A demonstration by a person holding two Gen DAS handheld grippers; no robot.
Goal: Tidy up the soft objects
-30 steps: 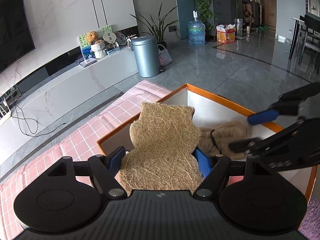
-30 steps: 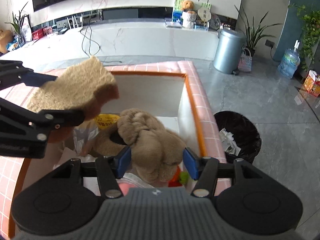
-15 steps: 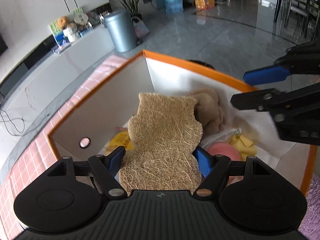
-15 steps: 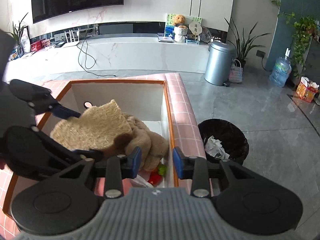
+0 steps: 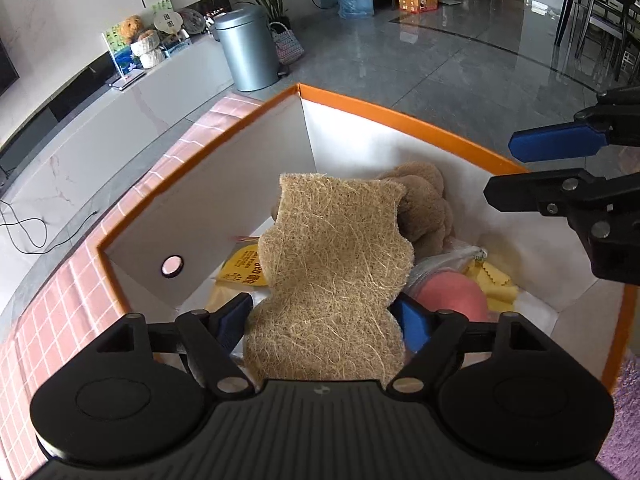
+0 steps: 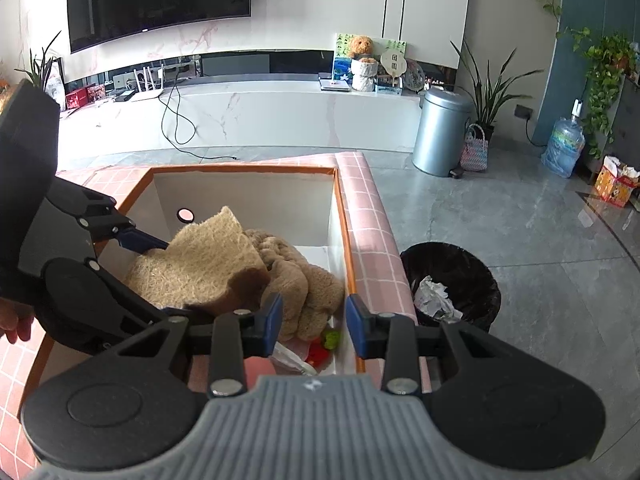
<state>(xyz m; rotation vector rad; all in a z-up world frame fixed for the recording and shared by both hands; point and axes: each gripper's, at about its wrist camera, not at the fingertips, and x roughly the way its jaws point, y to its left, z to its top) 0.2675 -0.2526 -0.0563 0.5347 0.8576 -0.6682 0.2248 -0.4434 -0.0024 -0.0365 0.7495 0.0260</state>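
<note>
A coarse tan loofah pad stands between the fingers of my left gripper, whose jaws are opening; a small gap shows at the right finger. The pad leans on a brown plush toy inside the orange-rimmed white box. My right gripper hovers over the box's right rim, partly open, with nothing between its fingers. The left wrist view shows it at the right. Also in the box lie a pink ball, a yellow cloth and a yellow packet.
The box sits in a pink checked surface. A black bin with crumpled paper stands on the floor right of it. Farther off are a silver trash can, a water bottle and a white TV bench.
My left gripper sank into the box with the loofah pad and its fingers spread slightly. My right gripper let go of the plush toy, drew back to the box's rim and narrowed.
</note>
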